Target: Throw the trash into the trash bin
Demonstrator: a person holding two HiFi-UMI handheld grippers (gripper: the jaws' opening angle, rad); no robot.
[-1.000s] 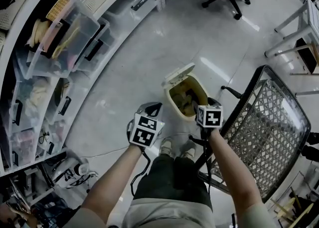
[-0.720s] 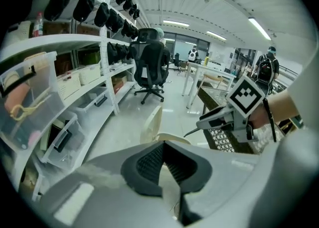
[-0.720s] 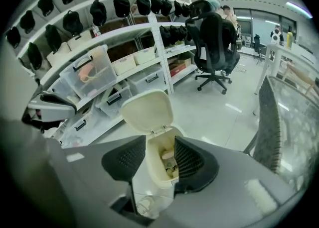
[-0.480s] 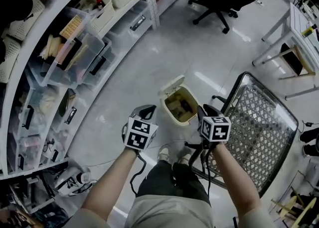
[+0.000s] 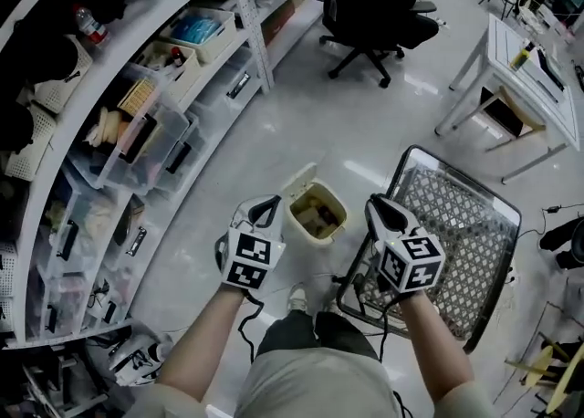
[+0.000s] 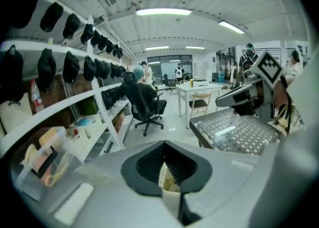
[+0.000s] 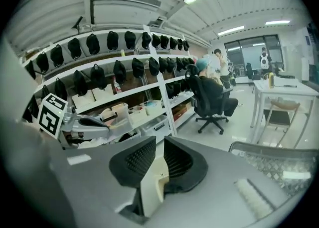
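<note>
At lower centre of the head view, I read the trash bin (image 5: 339, 227) standing on the pale floor (image 5: 301, 124) with its lid (image 5: 297, 182) tipped open at its upper left edge; brownish trash (image 5: 319, 216) lies inside it. Both grippers are held above the floor, one on each side of the bin in the frame and apart from it. To the bin's left, the left gripper (image 5: 267, 209) has its jaws together; its own view shows the ribbed pads (image 6: 149, 165) meeting at the tips with nothing clamped. To the bin's right, the right gripper (image 5: 381, 210) has just been closing its jaws, and its own view shows them drawn almost together (only a thin slit remains between the pads (image 7: 137, 160)) with no item between them. A black mesh frame (image 5: 461, 243) occupies the lower right, just beside the bin. Shelving (image 5: 239, 5) with clear storage boxes (image 5: 137, 138) curves along the left edge. An office chair (image 5: 370, 15) stands at upper centre and a white table (image 5: 525, 74) at upper right.
</note>
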